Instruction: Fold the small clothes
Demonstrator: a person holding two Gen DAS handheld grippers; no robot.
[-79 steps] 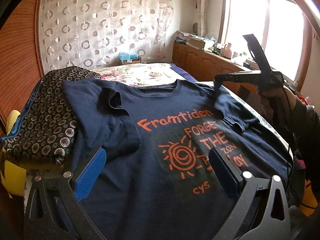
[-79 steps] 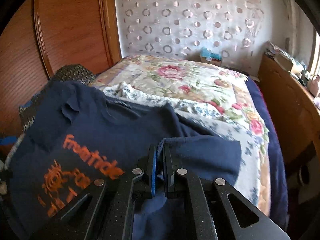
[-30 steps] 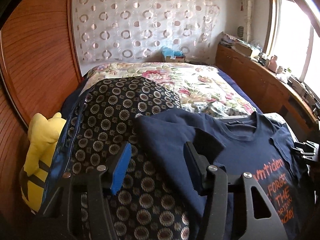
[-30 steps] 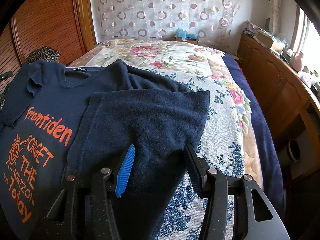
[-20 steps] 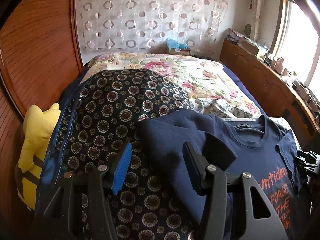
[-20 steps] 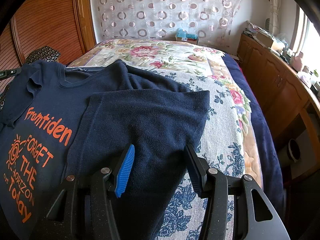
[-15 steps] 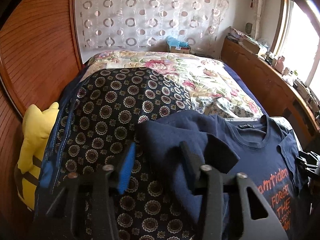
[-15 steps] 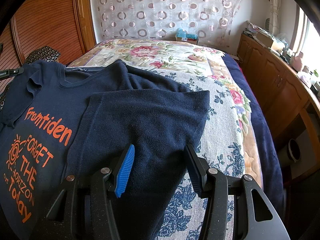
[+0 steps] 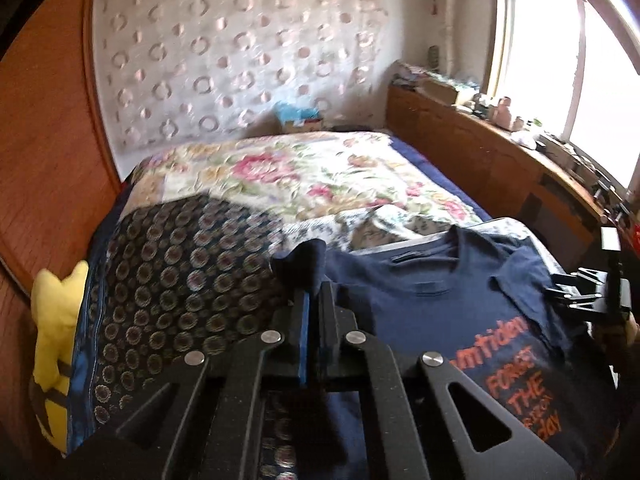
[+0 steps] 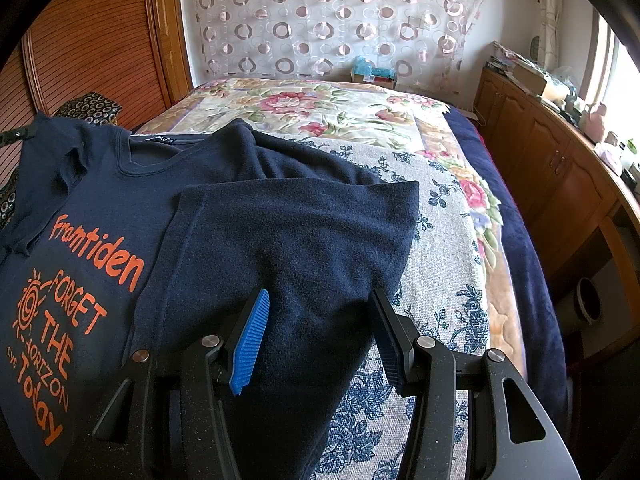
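While we pinch a sleeve of the navy T-shirt [image 10: 100,208] in the clenched left gripper [image 9: 314,300], our right gripper [image 10: 320,304] hovers released over its folded-in side. Orange lettering faces up; the shirt lies lengthwise along the bed [image 10: 448,240], collar toward the far curtain [image 10: 328,12].

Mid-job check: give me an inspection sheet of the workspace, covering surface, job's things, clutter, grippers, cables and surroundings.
Surface: bed with a floral blanket and a blue-patterned cloth.
Job's things: navy T-shirt, print up; its right sleeve is folded in over the body.
Clutter: dark circle-patterned garment and a yellow plush toy left of the shirt.
Grippers: left gripper shut on the shirt's left sleeve; right gripper open over the folded sleeve.
Cables: nothing seen.
Surroundings: circle-patterned curtain, wooden cabinets, window.
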